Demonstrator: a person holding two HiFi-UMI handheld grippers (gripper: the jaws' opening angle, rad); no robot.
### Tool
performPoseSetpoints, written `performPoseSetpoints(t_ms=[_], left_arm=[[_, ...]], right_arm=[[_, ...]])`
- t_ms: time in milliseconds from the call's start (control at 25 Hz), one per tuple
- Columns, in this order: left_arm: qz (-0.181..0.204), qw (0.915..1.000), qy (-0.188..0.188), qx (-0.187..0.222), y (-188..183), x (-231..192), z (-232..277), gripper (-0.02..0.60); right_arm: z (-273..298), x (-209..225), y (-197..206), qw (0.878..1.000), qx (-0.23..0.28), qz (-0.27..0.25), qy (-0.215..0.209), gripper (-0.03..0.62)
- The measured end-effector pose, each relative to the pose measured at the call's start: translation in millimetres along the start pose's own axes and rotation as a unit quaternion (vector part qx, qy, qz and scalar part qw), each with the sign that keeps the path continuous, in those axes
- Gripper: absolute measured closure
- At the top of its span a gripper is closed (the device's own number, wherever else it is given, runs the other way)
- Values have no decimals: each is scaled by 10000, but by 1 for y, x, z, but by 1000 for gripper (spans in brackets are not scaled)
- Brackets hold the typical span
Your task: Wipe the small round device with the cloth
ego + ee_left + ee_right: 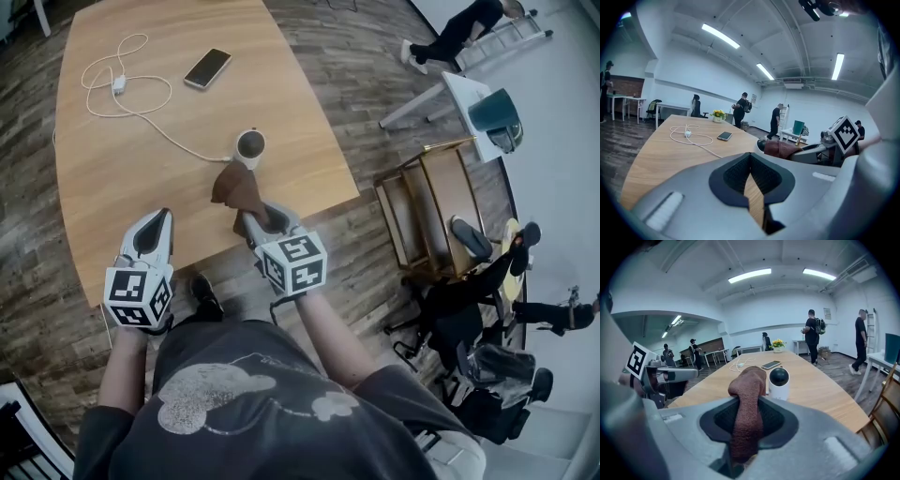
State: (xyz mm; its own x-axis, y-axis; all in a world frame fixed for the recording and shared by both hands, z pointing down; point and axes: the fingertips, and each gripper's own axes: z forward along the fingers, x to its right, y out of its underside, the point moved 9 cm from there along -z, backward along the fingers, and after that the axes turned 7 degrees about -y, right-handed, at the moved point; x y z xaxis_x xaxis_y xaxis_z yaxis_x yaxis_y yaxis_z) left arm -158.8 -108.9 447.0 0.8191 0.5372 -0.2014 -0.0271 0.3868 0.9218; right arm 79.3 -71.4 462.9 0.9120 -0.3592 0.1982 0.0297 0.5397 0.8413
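The small round device (250, 147) (778, 383) is a white cylinder with a black dome face, standing near the table's front right edge. A brown cloth (238, 189) (747, 408) is pinched in my right gripper (251, 214) (746, 427), which is shut on it; the cloth's free end hangs just short of the device. From the left gripper view the brown cloth (783, 149) shows at the right, covering most of the device. My left gripper (153, 225) (753, 190) is over the table's front edge, to the left, shut with nothing in it.
On the wooden table (122, 187) a white cable (122, 94) loops at the far left and runs to the device; a phone (207, 67) lies beyond. A wooden chair (427, 206) stands to the right. People stand in the background (812, 336).
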Motion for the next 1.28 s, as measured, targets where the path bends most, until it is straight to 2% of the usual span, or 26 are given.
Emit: performPoseSetpoints(t_ms=[280, 520, 760, 1040, 1280], left_arm=[[173, 9997, 177, 9, 21, 61, -37, 563], [55, 10000, 28, -40, 58, 117, -94, 563], [113, 9998, 22, 151, 78, 179, -149, 563], [123, 9997, -192, 82, 102, 212, -213, 563], [138, 9991, -402, 38, 104, 215, -241, 563]], right_arm=[[-61, -9, 43, 9998, 133, 160, 25, 513], [-142, -20, 86, 9997, 216, 90, 64, 513], [-214, -27, 130, 9996, 174, 136, 195, 513], [-256, -48, 162, 9994, 246, 241, 50, 513], [-261, -63, 171, 9990, 267, 340, -116, 513]])
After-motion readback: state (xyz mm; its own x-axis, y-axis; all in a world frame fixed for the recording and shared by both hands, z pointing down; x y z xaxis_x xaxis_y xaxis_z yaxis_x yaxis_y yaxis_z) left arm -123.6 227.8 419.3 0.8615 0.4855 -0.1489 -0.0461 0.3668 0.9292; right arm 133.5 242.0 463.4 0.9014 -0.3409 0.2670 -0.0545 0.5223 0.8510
